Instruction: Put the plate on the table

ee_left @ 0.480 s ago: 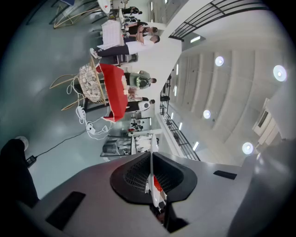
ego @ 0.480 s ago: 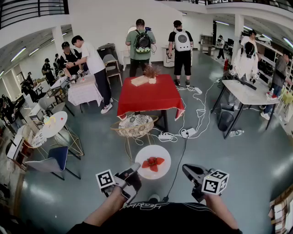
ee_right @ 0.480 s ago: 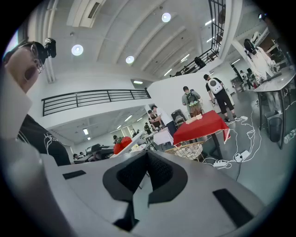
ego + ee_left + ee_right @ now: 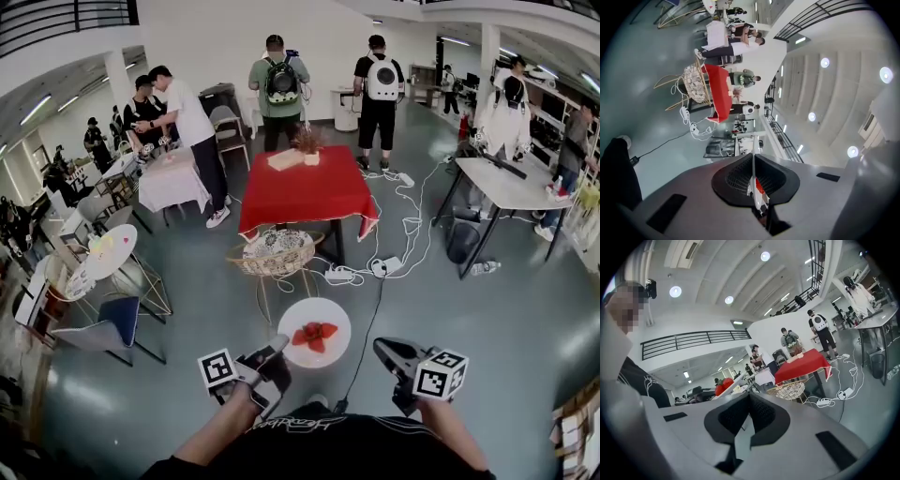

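A white plate [image 4: 314,330] with red strawberry-like pieces [image 4: 314,334] on it hangs in the air in front of me. My left gripper [image 4: 277,354] is shut on its near left rim. In the left gripper view the plate [image 4: 753,159] shows edge-on, pinched between the two black pads, with red behind them. My right gripper [image 4: 382,349] hovers just right of the plate, shut and holding nothing; its pads [image 4: 761,413] meet at the tip. The plate's rim [image 4: 729,389] shows at the left of that view. The red-clothed table [image 4: 305,195] stands ahead across the floor.
A wicker basket on a wire stand [image 4: 275,255] sits between me and the red table. Cables and power strips [image 4: 380,268] lie on the floor to the right. Several people [image 4: 281,89] stand behind the table. A grey table [image 4: 511,192] is at the right, round tables [image 4: 112,251] at the left.
The plate and both grippers hold the same place. The people behind the red table have shifted a little.
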